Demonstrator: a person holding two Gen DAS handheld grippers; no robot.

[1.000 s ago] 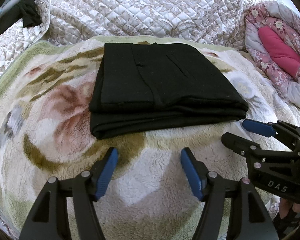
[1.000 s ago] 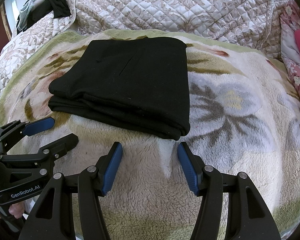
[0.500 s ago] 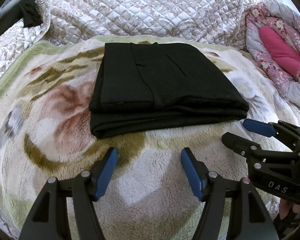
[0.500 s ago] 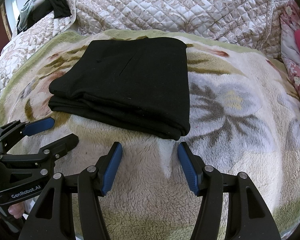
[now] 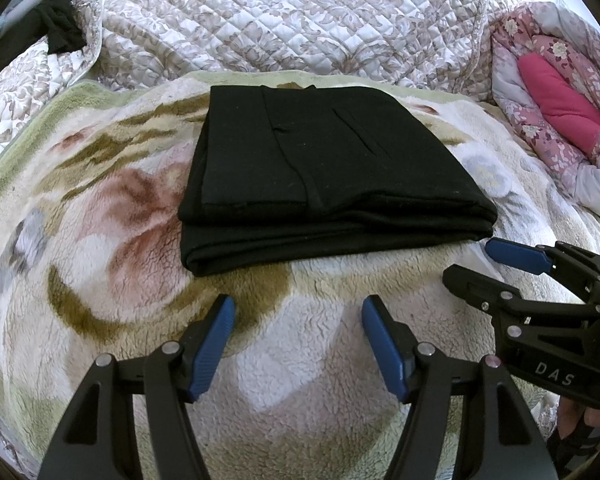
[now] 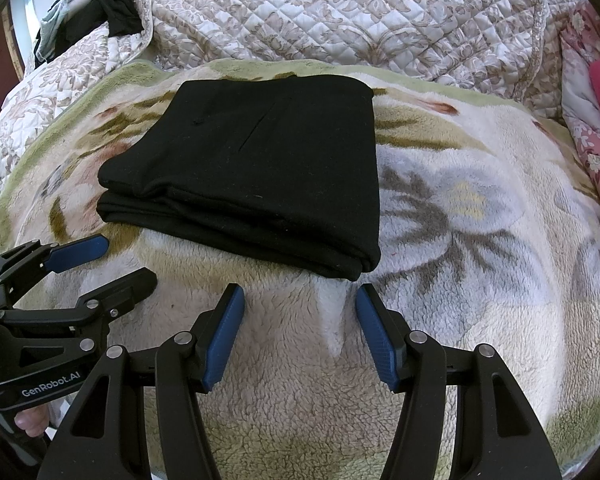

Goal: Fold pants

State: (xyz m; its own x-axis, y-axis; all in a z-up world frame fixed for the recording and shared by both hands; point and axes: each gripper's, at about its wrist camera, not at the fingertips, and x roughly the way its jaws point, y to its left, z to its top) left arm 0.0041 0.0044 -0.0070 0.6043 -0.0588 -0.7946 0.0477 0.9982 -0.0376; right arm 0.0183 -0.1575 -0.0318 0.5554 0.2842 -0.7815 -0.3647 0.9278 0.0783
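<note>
One pair of black pants (image 5: pixel 324 176) lies folded into a flat rectangle on the fleece blanket (image 5: pixel 100 240), its far edge close to the quilted cover (image 5: pixel 284 20). Bare blanket runs along the pants' near edge, where two grippers hover: the left gripper (image 5: pixel 298 312) and right gripper (image 6: pixel 300 300), fingers spread wide, holding nothing, clear of the pants.

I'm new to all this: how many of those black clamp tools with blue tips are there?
2. The left gripper hangs open over the fleece blanket, short of the folded black pants; the right gripper hangs open beside it.
</note>
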